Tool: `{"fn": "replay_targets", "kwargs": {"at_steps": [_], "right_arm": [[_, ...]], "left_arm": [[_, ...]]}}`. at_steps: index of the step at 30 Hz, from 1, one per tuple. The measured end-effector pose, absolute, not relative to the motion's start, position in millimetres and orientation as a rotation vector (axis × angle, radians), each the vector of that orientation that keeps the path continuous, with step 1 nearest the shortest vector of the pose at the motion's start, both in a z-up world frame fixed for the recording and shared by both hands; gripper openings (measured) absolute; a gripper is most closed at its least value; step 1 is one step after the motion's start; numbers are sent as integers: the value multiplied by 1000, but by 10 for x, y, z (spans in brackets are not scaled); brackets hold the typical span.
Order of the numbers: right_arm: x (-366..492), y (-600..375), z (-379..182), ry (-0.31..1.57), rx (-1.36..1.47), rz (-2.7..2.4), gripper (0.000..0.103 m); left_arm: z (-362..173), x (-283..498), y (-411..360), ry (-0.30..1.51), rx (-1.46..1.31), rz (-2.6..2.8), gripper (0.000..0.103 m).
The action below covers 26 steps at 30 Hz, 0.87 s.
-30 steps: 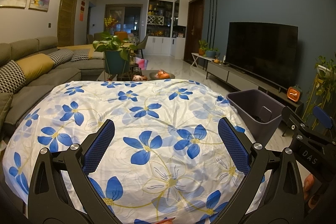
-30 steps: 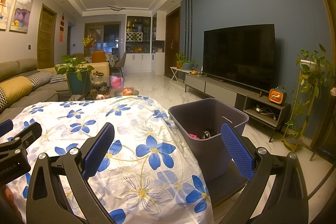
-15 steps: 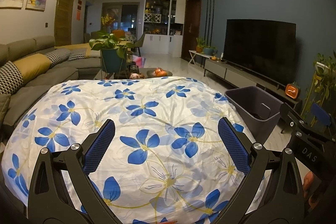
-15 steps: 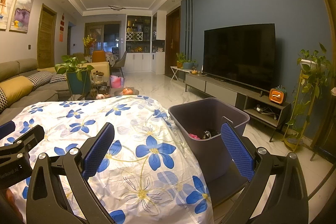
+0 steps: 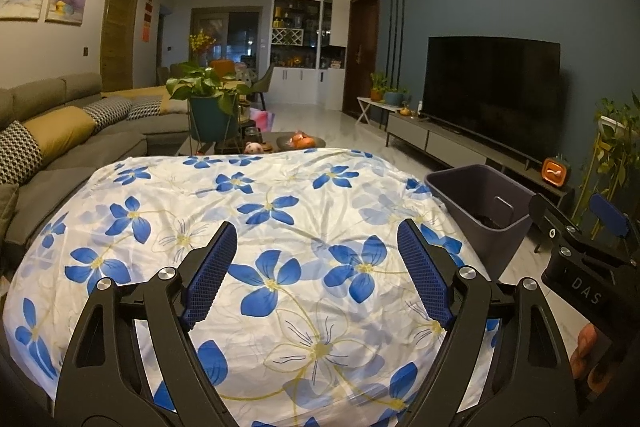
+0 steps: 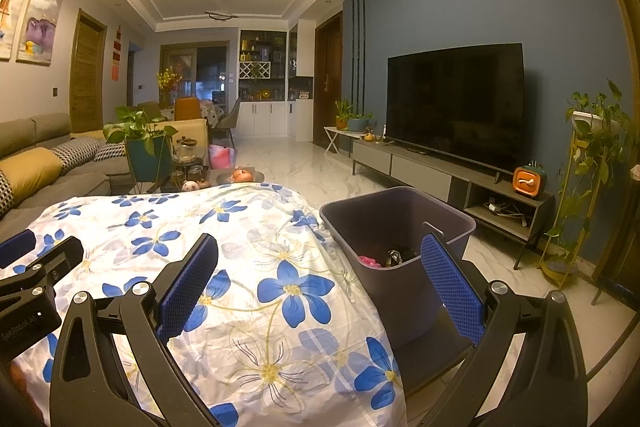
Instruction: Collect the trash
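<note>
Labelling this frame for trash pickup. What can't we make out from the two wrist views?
- Bin contents: right wrist view shows only a pink scrap and something dark; the near wall hides the rest. Left wrist view shows even less.
- Table under the floral cloth: fully covered.
- Right gripper in left wrist view: cut off by the edge.
- Left gripper: jaws have just been closing, nothing between them.

The bin (image 6: 394,223) at lower right hides most of its contents; pink and dark scraps (image 6: 384,259) are too small to identify. The flowered cloth (image 5: 256,251) covers whatever lies beneath.
</note>
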State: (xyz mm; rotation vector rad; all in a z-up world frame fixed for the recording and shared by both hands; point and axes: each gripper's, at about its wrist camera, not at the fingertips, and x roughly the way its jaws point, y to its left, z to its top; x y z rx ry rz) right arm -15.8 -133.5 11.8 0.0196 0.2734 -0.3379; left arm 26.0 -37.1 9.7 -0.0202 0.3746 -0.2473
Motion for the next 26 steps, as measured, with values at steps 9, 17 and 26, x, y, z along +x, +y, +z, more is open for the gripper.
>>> {"fn": "replay_targets", "kwargs": {"at_steps": [9, 17, 26], "right_arm": [[-148, -1335, 128, 275, 20, -336, 97], [-114, -1329, 147, 272, 24, -333, 97], [-111, -1328, 143, 270, 26, -333, 97]], "left_arm": [[106, 256, -342, 367, -16, -237, 85], [130, 221, -325, 350, 3, -222, 94], [116, 242, -281, 369, -11, -221, 97]]}}
